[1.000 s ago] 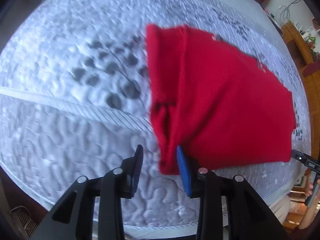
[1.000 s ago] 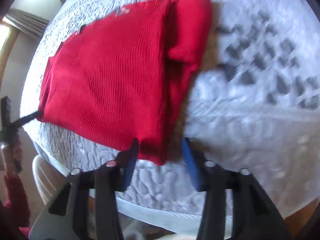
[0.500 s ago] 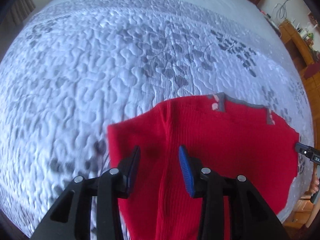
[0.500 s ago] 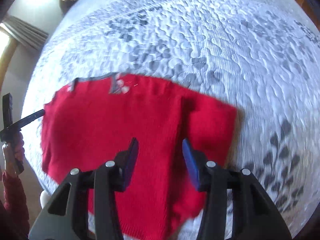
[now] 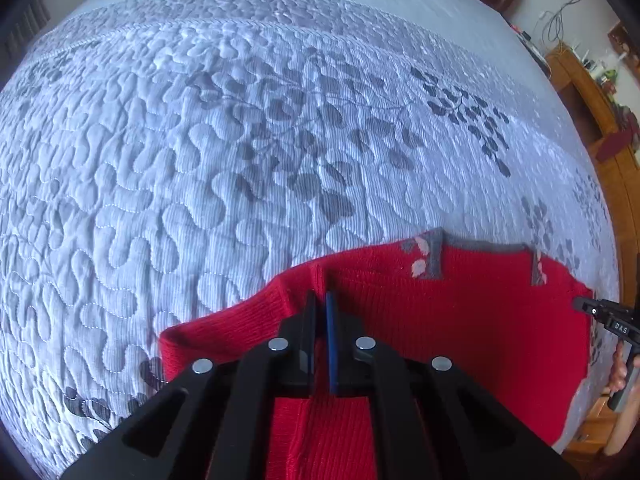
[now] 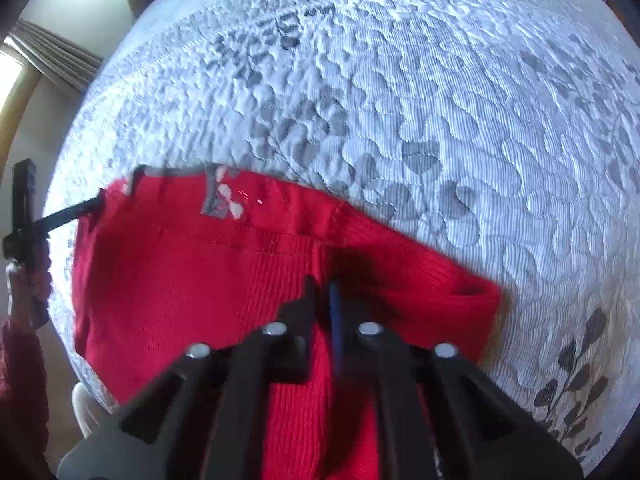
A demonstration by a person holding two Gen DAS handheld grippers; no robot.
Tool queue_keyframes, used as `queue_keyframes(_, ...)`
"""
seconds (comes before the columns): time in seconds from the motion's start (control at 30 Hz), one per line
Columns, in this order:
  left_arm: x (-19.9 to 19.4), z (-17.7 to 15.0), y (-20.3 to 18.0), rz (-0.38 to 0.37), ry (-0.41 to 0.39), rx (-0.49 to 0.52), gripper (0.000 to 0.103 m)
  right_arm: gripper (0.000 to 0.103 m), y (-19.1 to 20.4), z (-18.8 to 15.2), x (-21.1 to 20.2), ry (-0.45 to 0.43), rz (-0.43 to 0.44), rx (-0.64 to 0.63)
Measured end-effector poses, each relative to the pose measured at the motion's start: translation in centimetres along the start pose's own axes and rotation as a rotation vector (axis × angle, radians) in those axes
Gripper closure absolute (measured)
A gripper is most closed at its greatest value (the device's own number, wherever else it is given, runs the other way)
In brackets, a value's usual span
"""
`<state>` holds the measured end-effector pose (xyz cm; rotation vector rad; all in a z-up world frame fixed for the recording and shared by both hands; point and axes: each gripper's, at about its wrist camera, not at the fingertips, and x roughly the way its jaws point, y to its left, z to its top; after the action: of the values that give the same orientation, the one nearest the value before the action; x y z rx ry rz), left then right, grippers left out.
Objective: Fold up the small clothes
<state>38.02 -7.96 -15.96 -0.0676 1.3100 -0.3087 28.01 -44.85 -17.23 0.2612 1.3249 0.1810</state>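
Note:
A small red knit sweater (image 5: 460,320) with a grey collar lies on the quilted bedspread; it also shows in the right wrist view (image 6: 192,272). My left gripper (image 5: 321,300) is shut on the sweater near its left shoulder seam. My right gripper (image 6: 322,288) is shut on the sweater near its right shoulder seam. Red fabric runs between both pairs of fingers. The lower part of the sweater is hidden under the grippers. The right gripper shows at the right edge of the left wrist view (image 5: 588,307), and the left gripper at the left edge of the right wrist view (image 6: 94,204).
The white and grey quilted bedspread (image 5: 200,160) stretches far beyond the sweater. Wooden furniture (image 5: 592,92) stands at the right of the bed. A curtain (image 6: 52,60) hangs at the left in the right wrist view.
Both grippers moved up from the sweater's bottom edge to its shoulders. Both were open half a second ago and have shut on the fabric now.

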Motion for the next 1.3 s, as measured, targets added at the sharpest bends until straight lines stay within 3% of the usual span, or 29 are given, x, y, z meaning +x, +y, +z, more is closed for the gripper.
queue_keyframes(0.17, -2.6, 0.3, 0.0, -0.013, -0.116, -0.031, 0.099, 0.099, -0.8, 0.5, -3.4, -0.128, 0.035, 0.026)
queue_keyframes(0.23, -2.8, 0.7, 0.2, -0.002, -0.143, -0.033, 0.099, 0.100, -1.4, 0.9, -3.4, -0.145, 0.009, 0.046)
queue_keyframes(0.33, -0.5, 1.0, 1.0, 0.059, -0.113, -0.031, 0.099, 0.100, -2.5, 1.4, -1.5, -0.110, -0.025, 0.080)
queue_keyframes(0.4, 1.6, 0.7, 1.9, 0.055, -0.068, -0.065, 0.099, 0.100, -3.7, 1.3, 1.0, -0.057, -0.037, 0.120)
queue_keyframes(0.47, 2.1, 0.3, 2.2, 0.054, -0.080, -0.056, 0.097, 0.099, -4.4, 1.0, 2.0, -0.049, -0.022, 0.149)
queue_keyframes(0.53, 1.7, 0.0, 2.0, 0.075, -0.083, -0.045, 0.088, 0.099, -4.5, 1.0, 1.6, -0.050, -0.006, 0.174)
queue_keyframes(0.6, 0.6, -0.4, 1.7, 0.113, -0.085, -0.034, 0.078, 0.092, -3.8, 0.9, 0.8, -0.041, -0.040, 0.150)
queue_keyframes(0.67, -1.1, -1.4, 1.0, 0.174, -0.099, -0.002, 0.063, 0.079, -2.8, 0.4, -0.6, -0.057, -0.083, 0.119)
queue_keyframes(0.73, -3.1, -3.3, 0.3, 0.184, -0.116, 0.028, 0.051, 0.078, -1.8, -0.8, -2.0, -0.071, -0.100, 0.096)
queue_keyframes(0.9, -5.6, -8.0, -0.9, 0.212, -0.096, 0.052, 0.045, 0.078, 1.4, -5.1, -4.5, -0.097, -0.096, 0.054)
queue_keyframes(1.03, -6.0, -10.5, -1.7, 0.167, -0.076, 0.022, 0.038, 0.078, 4.0, -7.8, -4.2, -0.062, -0.053, 0.027)
queue_keyframes(1.17, -4.8, -11.4, -2.2, 0.204, -0.068, 0.039, 0.038, 0.078, 5.1, -9.1, -2.2, -0.007, -0.088, 0.025)
queue_keyframes(1.3, -4.0, -11.7, -1.7, 0.182, -0.070, 0.024, 0.038, 0.079, 4.7, -9.9, -0.9, -0.004, -0.099, 0.055)
